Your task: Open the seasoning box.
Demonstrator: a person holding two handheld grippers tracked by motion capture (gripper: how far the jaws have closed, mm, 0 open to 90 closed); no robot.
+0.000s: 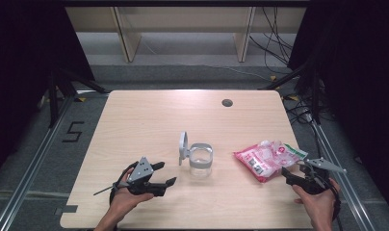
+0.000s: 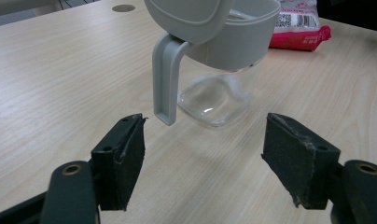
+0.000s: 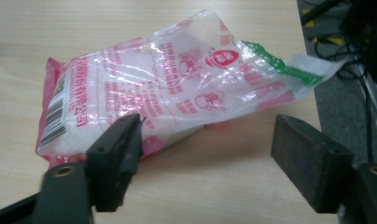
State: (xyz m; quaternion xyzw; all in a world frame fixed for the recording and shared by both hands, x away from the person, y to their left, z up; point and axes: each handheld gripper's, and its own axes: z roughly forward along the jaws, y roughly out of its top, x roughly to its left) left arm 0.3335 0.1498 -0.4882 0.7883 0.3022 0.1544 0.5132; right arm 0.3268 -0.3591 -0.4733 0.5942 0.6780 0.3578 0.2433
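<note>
Pink-and-clear plastic bag lies flat on the worktop at the right of the high view, its green-edged open end pointing toward the right edge. The right gripper sits just below and right of the bag, jaws spread, nothing between them. At the centre of the frame stands a clear jar with a grey collar and a hinged grey lid tipped upright at its left. The left gripper rests at lower left of the jar, near it but apart, jaws spread and empty.

In the left gripper view, the jar occupies the upper centre, its grey latch tab hanging down at its left side. Both black jaws stand wide at the bottom corners, clear of the jar. The bag shows at upper right.

In the right gripper view, the bag spans the middle of the frame, barcode at its left end. The jaws stand wide open; the left jaw overlaps the bag's lower edge, contact undetermined.
</note>
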